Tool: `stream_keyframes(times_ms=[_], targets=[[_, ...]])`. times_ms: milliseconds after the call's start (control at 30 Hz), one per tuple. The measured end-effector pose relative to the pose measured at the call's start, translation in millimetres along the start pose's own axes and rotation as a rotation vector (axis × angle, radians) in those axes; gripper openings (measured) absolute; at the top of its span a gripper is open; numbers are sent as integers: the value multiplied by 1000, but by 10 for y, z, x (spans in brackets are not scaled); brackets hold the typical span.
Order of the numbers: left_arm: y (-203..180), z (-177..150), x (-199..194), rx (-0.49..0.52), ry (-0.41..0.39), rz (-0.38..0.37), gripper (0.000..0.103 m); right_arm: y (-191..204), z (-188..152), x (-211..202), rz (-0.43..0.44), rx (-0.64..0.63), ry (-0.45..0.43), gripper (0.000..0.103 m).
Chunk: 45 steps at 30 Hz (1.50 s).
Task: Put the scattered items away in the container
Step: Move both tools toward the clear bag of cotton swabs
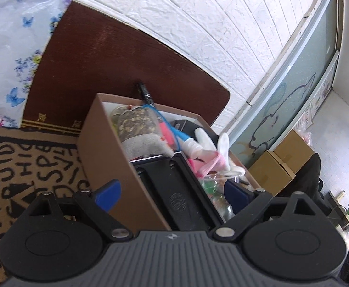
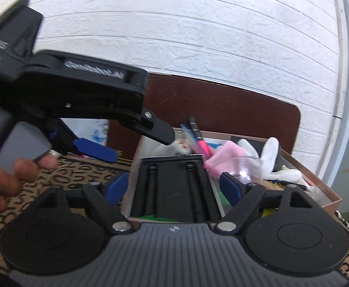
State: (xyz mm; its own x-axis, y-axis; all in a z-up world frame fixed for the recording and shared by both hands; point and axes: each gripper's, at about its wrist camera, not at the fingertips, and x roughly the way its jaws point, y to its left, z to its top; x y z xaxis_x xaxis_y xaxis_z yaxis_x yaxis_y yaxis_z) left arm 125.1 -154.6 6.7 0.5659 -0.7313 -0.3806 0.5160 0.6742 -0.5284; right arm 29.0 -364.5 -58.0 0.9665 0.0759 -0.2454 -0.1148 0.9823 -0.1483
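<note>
Hovering above the brown cardboard box (image 1: 107, 148), the left gripper (image 1: 172, 195) has its blue-padded fingers (image 1: 109, 195) spread wide with nothing between them; one pad sits outside the box's near wall, the other over the contents. The right gripper (image 2: 174, 187) is likewise wide open and empty, its fingers (image 2: 117, 187) straddling a black tray-like object (image 2: 174, 186) that lies in the near end of the box (image 2: 327, 196). The same black tray (image 1: 174, 191) shows in the left wrist view, flat, with a round embossed mark. Box contents seen from the left: a clear bag of granular brown mix (image 1: 136, 124), grey cloth (image 1: 145, 146) just below it, a blue cord (image 1: 172, 129), a white spray bottle (image 1: 198, 143), pink fabric (image 1: 212, 162), and a black marker (image 1: 145, 94) leaning upright over the far rim. From the right: the marker (image 2: 194, 126), a pink highlighter (image 2: 204, 146), pink cloth (image 2: 227, 155), a white rounded item (image 2: 270, 153), a clear plastic cup (image 2: 248, 167). The box rests on a tan cloth printed with black letters (image 1: 30, 162), which lies over a dark brown wooden table (image 1: 117, 59) set against a white brick-pattern wall (image 1: 198, 12). The right view also catches the left gripper (image 2: 136, 143) from the side, open, the person's hand (image 2: 11, 177) on its grey handle. Further cardboard boxes (image 1: 282, 165) stand beyond the table's right end.
</note>
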Motion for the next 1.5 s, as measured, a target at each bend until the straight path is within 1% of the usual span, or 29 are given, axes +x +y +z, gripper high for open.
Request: stream_keyframes(times_ms=[67,100,133,367,467,533,700,767,933,1033,1133,1233,1367,1500], targets=[[31,-45,-38,-2,3,11,96,66,-15,-42,21,-16,2,83],[45,-67,-55,-3,5,16,96,173,19,-99,31,-21,4,83],[59,-88,-71,-4,8,21,96,198,28,-218,39,-20,6,83],[160,-219,-221,-31,22,53,95,289,54,-235,68,-22,16,83],[222,-292,-364,-57,17,60,95,316,74,-273,84,-26,7,83],[261,-344,-483,-58,11,73,95,369,65,-327,112,-38,-14,84],[433,-457,-804,-56,-16,147,96,539,97,-356,198,-59,-40,84],[546,-484,-939,-74,-32,169,96,636,121,-357,236,-54,-37,84],[863,-496,-1243,-126,-87,272,96,958,151,-272,340,-79,-40,84],[1065,-439,-1359,-157,-133,333,95,1199,158,-77,403,-124,12,84],[1282,-363,-1412,-192,-184,392,94,1416,164,190,422,-159,54,84],[1530,-273,-1384,-250,-209,439,93,1576,204,528,439,-154,109,84],[1827,-177,-1269,-308,-222,479,91,1774,237,924,428,-182,142,84],[2060,-78,-1108,-298,-219,508,85,1932,226,1249,384,-217,148,84]])
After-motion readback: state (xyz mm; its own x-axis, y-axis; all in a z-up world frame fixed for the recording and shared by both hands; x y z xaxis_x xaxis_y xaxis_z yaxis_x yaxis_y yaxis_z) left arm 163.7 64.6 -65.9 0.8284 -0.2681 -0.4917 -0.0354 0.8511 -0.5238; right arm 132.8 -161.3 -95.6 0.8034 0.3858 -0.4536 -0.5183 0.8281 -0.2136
